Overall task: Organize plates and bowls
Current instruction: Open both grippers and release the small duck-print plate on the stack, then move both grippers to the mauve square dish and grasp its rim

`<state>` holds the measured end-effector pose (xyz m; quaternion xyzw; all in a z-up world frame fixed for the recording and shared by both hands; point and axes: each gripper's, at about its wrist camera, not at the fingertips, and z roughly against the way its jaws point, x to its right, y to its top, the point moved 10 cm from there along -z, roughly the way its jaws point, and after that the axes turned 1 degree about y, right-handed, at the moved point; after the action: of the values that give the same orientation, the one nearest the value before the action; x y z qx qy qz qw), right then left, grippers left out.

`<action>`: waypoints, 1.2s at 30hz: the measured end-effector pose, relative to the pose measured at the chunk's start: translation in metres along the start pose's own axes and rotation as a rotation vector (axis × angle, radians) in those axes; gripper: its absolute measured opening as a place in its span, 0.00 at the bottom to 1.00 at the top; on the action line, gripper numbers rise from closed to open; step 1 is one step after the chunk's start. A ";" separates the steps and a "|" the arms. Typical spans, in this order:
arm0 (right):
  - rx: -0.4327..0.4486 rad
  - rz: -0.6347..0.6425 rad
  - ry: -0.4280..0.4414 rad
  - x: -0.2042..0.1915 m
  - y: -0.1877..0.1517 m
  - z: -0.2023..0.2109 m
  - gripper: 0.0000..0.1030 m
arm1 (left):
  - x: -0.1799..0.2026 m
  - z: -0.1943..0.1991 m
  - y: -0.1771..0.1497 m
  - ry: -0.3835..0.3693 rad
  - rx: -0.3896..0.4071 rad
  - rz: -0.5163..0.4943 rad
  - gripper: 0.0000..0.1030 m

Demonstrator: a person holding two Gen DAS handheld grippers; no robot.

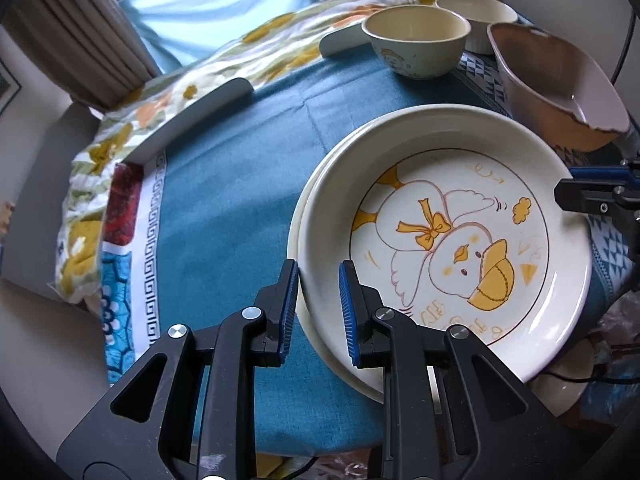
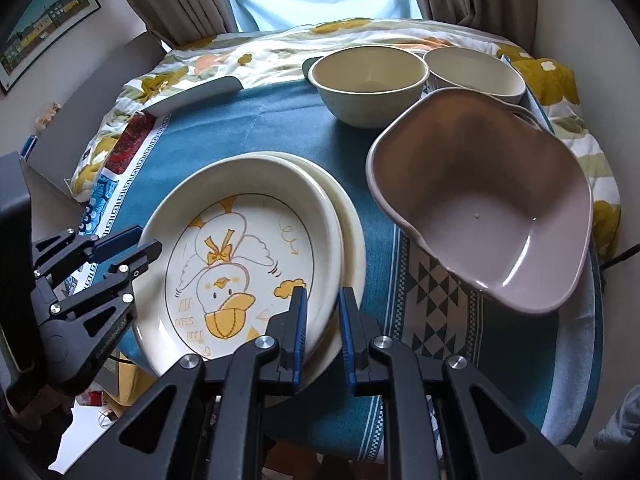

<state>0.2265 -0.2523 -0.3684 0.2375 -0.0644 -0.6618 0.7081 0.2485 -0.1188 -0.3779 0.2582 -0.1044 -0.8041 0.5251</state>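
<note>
On blue cloth [image 1: 224, 208], plate rim [image 1: 310, 240] between tool [image 1: 319, 312] pads.

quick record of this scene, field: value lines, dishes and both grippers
top plate: duck plate, resting on a plain plate
left gripper: open, jaws astride the plates' rim
right gripper: open, jaws astride the opposite rim
bowls: two cream bowls at the far side
mauve dish: beside the plates
surface: blue cloth

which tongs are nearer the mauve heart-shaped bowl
Right. The right tongs straddle the duck-printed plate's rim on the side beside the mauve heart-shaped bowl; the left tongs straddle its far rim.
</note>
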 end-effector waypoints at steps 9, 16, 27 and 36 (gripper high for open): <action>0.017 -0.002 0.012 -0.001 0.003 0.010 0.14 | -0.003 0.010 0.005 -0.054 0.006 0.045 0.17; 0.122 -0.017 0.051 0.005 0.020 0.066 0.14 | 0.000 0.058 0.038 -0.106 0.089 0.074 0.26; 0.256 -0.197 0.075 0.079 0.011 0.152 1.00 | 0.047 0.128 0.119 -0.269 0.266 0.055 1.00; 0.123 -0.473 -0.025 0.138 -0.011 0.127 1.00 | 0.104 0.067 0.144 -0.465 0.101 -0.040 0.99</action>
<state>0.1805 -0.4184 -0.2924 0.2803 -0.0561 -0.8068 0.5170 0.2941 -0.2809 -0.2897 0.0942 -0.2577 -0.8459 0.4574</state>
